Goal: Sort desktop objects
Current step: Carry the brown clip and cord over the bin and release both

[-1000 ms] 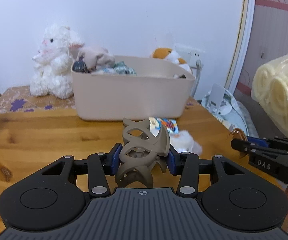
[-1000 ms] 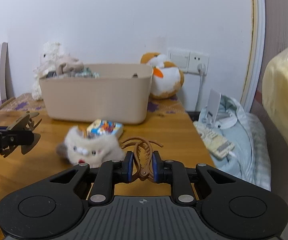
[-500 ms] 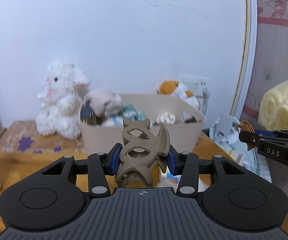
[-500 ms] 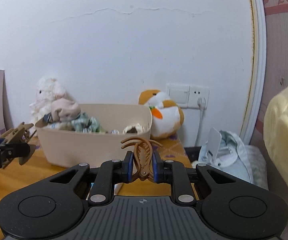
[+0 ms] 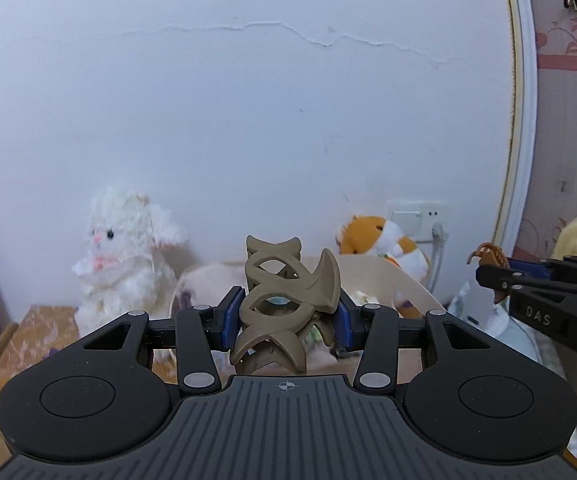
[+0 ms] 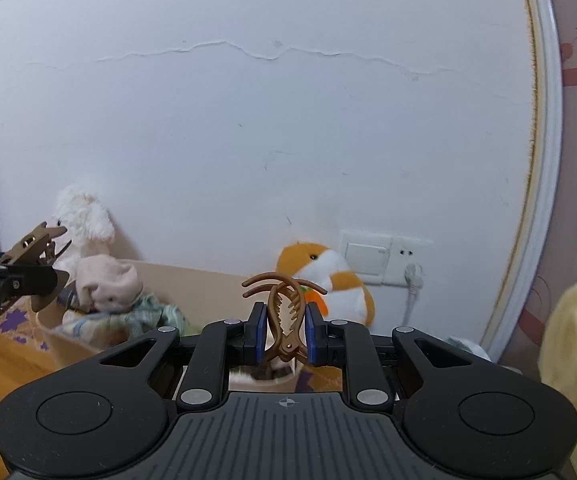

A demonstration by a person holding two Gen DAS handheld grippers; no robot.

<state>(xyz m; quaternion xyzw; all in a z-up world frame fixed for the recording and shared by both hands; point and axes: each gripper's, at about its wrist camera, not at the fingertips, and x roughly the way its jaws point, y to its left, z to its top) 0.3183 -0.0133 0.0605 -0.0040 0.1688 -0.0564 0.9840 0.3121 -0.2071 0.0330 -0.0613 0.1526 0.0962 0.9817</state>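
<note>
Both grippers are carrying clips high over the open beige plastic bin (image 6: 192,280) for a drop-in – left gripper (image 5: 284,318) jaws clamping the khaki lattice hair claw (image 5: 284,308), right gripper (image 6: 285,334) jaws pinching the thin brown hair claw (image 6: 284,320).

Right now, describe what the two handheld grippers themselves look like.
Both the left gripper and the right gripper are matte black plastic, with a ribbed grey-black deck bearing a small crosshair mark, two round recessed discs, silver pivot screws and blue finger pads. The right one shows white "DAS" lettering on its side in the left wrist view. No cables or sleeves are visible.
</note>
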